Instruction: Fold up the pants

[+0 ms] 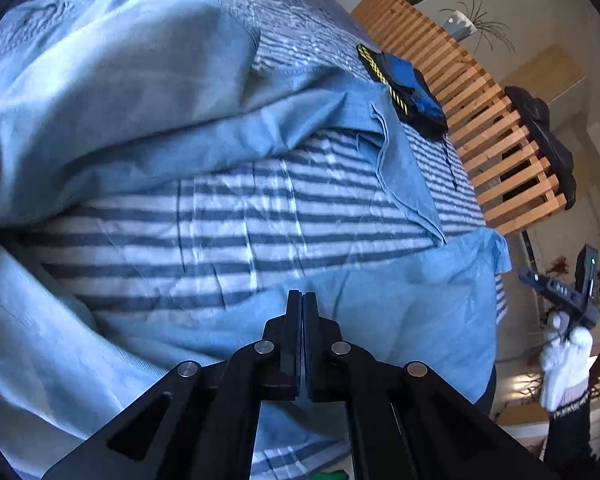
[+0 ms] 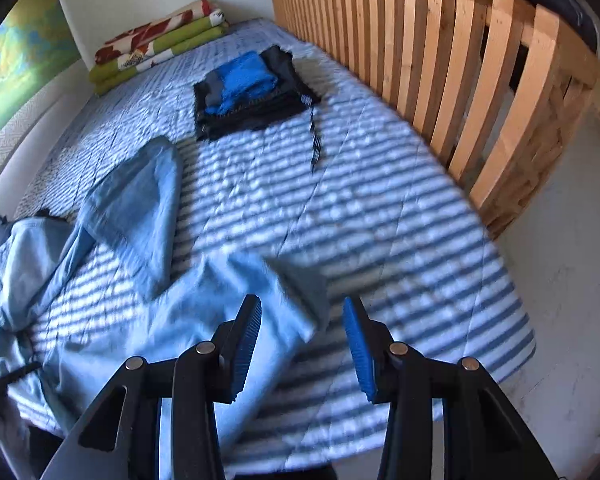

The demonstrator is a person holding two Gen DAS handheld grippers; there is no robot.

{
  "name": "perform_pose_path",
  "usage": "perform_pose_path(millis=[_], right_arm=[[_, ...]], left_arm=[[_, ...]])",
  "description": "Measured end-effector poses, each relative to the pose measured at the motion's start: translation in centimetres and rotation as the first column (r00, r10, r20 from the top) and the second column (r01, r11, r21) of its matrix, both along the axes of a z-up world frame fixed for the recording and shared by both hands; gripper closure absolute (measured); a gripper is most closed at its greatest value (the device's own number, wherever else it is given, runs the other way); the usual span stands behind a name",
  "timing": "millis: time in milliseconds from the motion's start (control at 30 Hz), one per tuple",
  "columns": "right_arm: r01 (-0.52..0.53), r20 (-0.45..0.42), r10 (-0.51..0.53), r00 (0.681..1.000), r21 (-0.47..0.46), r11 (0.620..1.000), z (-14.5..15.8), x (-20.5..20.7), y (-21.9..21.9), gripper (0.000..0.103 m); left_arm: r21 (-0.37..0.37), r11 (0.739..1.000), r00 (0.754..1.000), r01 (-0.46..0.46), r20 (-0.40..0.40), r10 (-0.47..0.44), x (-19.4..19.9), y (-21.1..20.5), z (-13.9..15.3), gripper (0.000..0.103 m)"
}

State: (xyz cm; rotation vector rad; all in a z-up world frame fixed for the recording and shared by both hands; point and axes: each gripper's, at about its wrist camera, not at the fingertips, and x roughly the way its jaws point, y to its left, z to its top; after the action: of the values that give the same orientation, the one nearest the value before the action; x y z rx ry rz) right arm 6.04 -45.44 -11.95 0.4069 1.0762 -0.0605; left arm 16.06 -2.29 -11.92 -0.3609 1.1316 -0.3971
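Left gripper [image 1: 302,300] shut, nothing between fingers, poised over light blue pants [image 1: 120,92] sprawled unfolded across striped bed [image 1: 228,216]; folded blue-black clothes [image 1: 408,92] near wooden slat rail [image 1: 500,148]; right gripper [image 1: 560,292] at far right.

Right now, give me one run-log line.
light blue pants: unfolded on striped bed | left gripper: shut, empty | right gripper: open

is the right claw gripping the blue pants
No, the right claw stands open above the light blue pants, its blue pads apart with nothing pinched between them.
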Motion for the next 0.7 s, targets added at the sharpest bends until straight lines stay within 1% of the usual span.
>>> perform_pose_path(millis=[33,67,167,200,267,300,333,367,400,467,533,600,633,667,700], right_arm=[[-0.019,-0.011,0.020,1.000,0.024,1.000,-0.6,-0.8,0.4,0.064],[-0.040,-0.020,0.041,0.999,0.028,0.999,-1.1,-1.4,1.1,0.064],[-0.091,0.000,0.091,0.996,-0.047,0.995,-1.7,-3.3,3.4,0.064],[-0.117,0.009,0.118,0.993,-0.043,0.992,-1.8,-3.8,4.1,0.064],[-0.163,0.009,0.163,0.987,0.021,0.986,-2.2,-4.7,5.2,0.064],[-0.175,0.007,0.175,0.985,0.056,0.983,-2.4,-5.0,5.8,0.064],[-0.183,0.002,0.183,0.983,0.083,0.980,-2.6,-5.3,6.3,0.064],[-0.189,-0.006,0.191,0.982,0.110,0.976,-2.9,-5.4,6.9,0.064],[-0.191,-0.017,0.195,0.981,0.135,0.972,-3.3,-5.5,7.4,0.063],[-0.183,-0.059,0.195,0.979,0.171,0.968,-4.3,-5.2,8.3,0.062],[-0.177,-0.090,0.196,0.976,0.186,0.966,-5.1,-5.0,9.2,0.063],[-0.172,-0.095,0.193,0.977,0.197,0.965,-5.5,-4.8,9.8,0.064],[-0.173,-0.084,0.194,0.977,0.206,0.963,-5.4,-4.7,10.0,0.079],[-0.171,-0.080,0.192,0.978,0.211,0.962,-5.3,-4.6,10.0,0.088],[-0.165,-0.070,0.185,0.980,0.230,0.959,-4.9,-4.6,10.0,0.099]], left_arm=[[0.017,1.000,1.000,-0.008,0.023,0.008,0.4,0.3,0.5,0.103],[0.024,1.000,0.999,-0.003,0.037,0.002,0.7,0.7,1.1,0.103],[0.053,0.997,0.996,0.062,0.055,-0.065,0.6,1.5,2.8,0.103],[0.081,0.993,0.993,0.089,0.071,-0.095,0.0,1.7,3.5,0.102],[0.147,0.977,0.981,0.157,0.091,-0.171,-1.6,1.9,4.5,0.095],[0.174,0.966,0.974,0.192,0.091,-0.210,-2.5,1.7,4.7,0.085],[0.187,0.957,0.967,0.222,0.083,-0.240,-3.5,1.7,4.6,0.064],[0.196,0.948,0.961,0.249,0.071,-0.267,-4.2,1.5,4.4,0.051],[0.205,0.942,0.956,0.267,0.064,-0.285,-4.8,1.2,4.1,0.036],[0.211,0.926,0.943,0.312,0.049,-0.329,-5.9,0.5,3.2,0.035],[0.248,0.906,0.931,0.342,0.037,-0.362,-6.5,-0.6,2.1,0.035],[0.294,0.886,0.921,0.359,0.042,-0.387,-6.6,-1.8,0.9,0.035],[0.314,0.875,0.915,0.368,0.046,-0.401,-6.5,-2.3,0.3,0.036],[0.332,0.867,0.911,0.372,0.047,-0.409,-6.4,-2.7,-0.3,0.042],[0.347,0.860,0.910,0.375,0.042,-0.413,-6.1,-3.0,-0.9,0.069]])
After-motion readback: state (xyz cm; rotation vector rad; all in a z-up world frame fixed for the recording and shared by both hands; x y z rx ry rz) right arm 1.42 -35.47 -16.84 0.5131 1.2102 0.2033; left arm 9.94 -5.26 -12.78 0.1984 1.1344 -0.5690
